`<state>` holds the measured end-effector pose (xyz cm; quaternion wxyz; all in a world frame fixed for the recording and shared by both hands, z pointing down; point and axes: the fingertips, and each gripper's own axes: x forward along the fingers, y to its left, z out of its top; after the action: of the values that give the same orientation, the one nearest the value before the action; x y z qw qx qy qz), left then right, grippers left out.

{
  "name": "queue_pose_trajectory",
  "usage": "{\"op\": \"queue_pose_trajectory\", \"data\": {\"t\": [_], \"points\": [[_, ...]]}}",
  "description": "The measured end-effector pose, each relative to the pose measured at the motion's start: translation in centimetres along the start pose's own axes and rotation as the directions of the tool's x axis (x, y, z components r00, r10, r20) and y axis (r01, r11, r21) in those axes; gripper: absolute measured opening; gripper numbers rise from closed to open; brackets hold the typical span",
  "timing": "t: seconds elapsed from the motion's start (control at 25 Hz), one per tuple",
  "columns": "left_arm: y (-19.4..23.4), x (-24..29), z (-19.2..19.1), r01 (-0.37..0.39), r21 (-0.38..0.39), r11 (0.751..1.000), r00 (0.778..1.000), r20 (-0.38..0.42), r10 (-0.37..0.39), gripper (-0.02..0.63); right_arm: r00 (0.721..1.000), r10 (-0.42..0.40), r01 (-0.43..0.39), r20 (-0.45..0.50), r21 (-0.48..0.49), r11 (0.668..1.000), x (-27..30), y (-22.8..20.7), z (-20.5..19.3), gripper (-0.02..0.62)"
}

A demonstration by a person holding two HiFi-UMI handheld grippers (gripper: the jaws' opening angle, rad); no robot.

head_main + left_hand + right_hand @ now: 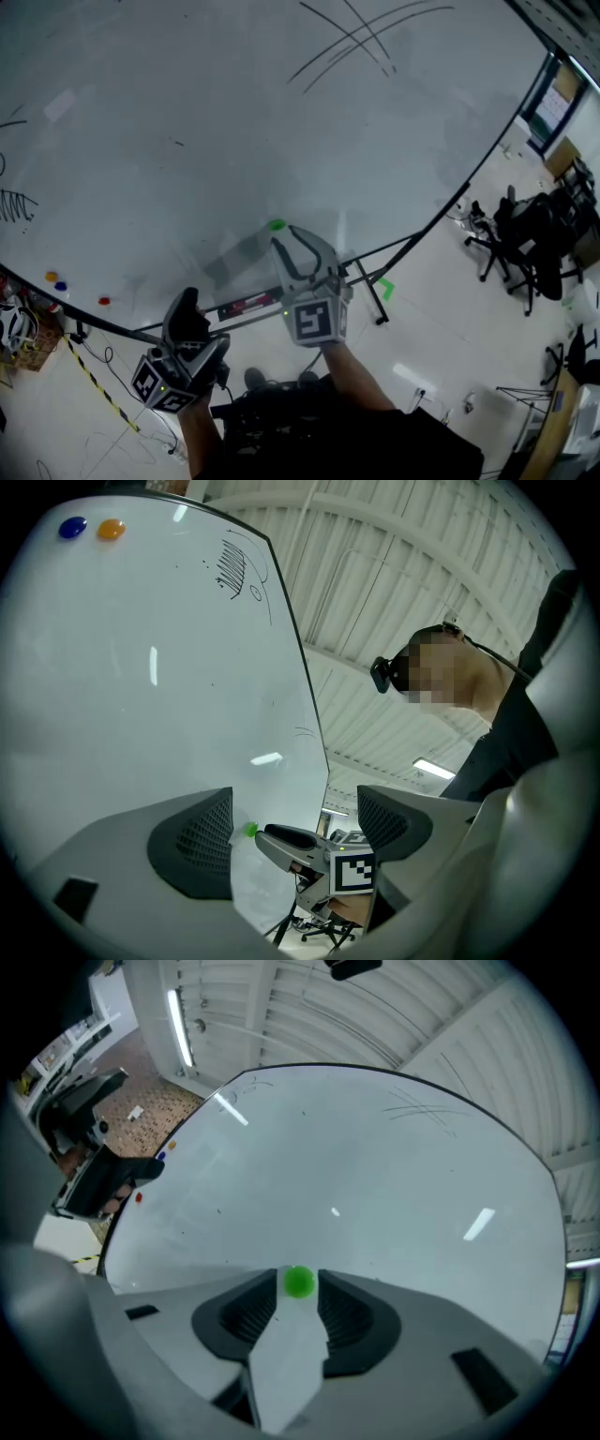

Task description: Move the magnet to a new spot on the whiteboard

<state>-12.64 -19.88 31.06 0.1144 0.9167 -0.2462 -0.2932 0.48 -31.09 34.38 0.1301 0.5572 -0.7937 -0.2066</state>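
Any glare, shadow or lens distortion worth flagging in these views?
Head view: the lens bends the whiteboard edge into an arc, and a soft shadow lies beside the green magnet. Left gripper view: ceiling-light reflections on the whiteboard. Right gripper view: bright glare streaks on the whiteboard; the green magnet looks sharp.

Magnet (277, 225): small, round, bright green; stuck flat on the whiteboard (234, 122), near its lower edge; whiteboard large, white, glossy, bare around the magnet; black pen strokes at its top and left.

Head view looks down; both gripper views closely face the shared whiteboard (234, 112).
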Motion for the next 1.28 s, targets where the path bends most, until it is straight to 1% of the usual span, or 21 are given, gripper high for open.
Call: {"op": "queue_pose_trajectory", "data": {"t": [0.12, 0.2, 0.36, 0.52, 0.64, 0.68, 0.72, 0.84, 0.92, 1.08, 1.2, 1.28], "points": [[0.7, -0.8, 0.0, 0.015, -0.023, 1.000, 1.000, 0.001, -0.015, 0.413, 0.998, -0.052, 0.049, -0.036, -0.063, 0.997, 0.8, 0.1, -0.3, 0.170], [0.8, -1.1, 0.2, 0.023, -0.042, 0.999, 1.000, -0.002, -0.024, 0.413, 0.996, -0.070, 0.066, -0.058, -0.072, 0.995, 1.1, 0.1, -0.6, 0.175], [1.1, -0.9, 0.5, 0.039, -0.039, 0.998, 0.999, -0.007, -0.039, 0.413, 0.994, -0.086, 0.080, -0.071, -0.078, 0.994, 1.8, 0.0, -0.9, 0.175], [1.2, -1.1, -0.1, 0.055, -0.063, 0.996, 0.998, -0.034, -0.057, 0.413, 0.992, -0.107, 0.099, -0.064, -0.115, 0.988, 2.2, 0.0, -0.8, 0.173], [1.2, -0.6, 0.2, 0.060, -0.044, 0.997, 0.998, -0.025, -0.061, 0.413, 0.992, -0.105, 0.094, -0.077, -0.132, 0.987, 2.1, 0.0, -0.8, 0.168], [1.1, -0.3, 0.5, 0.057, -0.031, 0.998, 0.998, -0.015, -0.058, 0.413, 0.992, -0.101, 0.090, -0.080, -0.130, 0.987, 2.0, 0.0, -0.8, 0.153], [1.1, -0.1, 0.6, 0.055, -0.026, 0.998, 0.998, -0.011, -0.055, 0.413, 0.992, -0.098, 0.087, -0.079, -0.128, 0.988, 2.0, 0.0, -0.8, 0.152], [1.1, -0.4, 0.0, 0.062, -0.051, 0.997, 0.998, -0.025, -0.063, 0.413, 0.994, -0.089, 0.082, -0.059, -0.126, 0.989, 2.1, -0.1, -0.6, 0.150], [0.9, -0.3, 0.0, 0.068, -0.053, 0.996, 0.997, -0.020, -0.069, 0.413, 0.995, -0.080, 0.073, -0.063, -0.118, 0.990, 2.0, -0.2, -0.6, 0.150], [0.5, -0.2, -0.3, 0.061, -0.048, 0.997, 0.997, -0.036, -0.062, 0.413, 0.997, -0.042, 0.038, -0.066, -0.050, 0.998, 1.8, 0.2, -1.0, 0.150], [0.5, 0.8, 0.0, 0.048, -0.012, 0.999, 0.998, -0.029, -0.048, 0.413, 0.999, -0.029, 0.029, -0.039, 0.002, 1.000, 1.5, 0.0, -0.9, 0.150], [0.3, 1.3, -0.1, 0.048, -0.005, 0.999, 0.998, -0.027, -0.049, 0.413, 0.999, -0.019, 0.020, -0.028, 0.032, 0.999, 0.9, -0.4, -0.7, 0.150]]}}
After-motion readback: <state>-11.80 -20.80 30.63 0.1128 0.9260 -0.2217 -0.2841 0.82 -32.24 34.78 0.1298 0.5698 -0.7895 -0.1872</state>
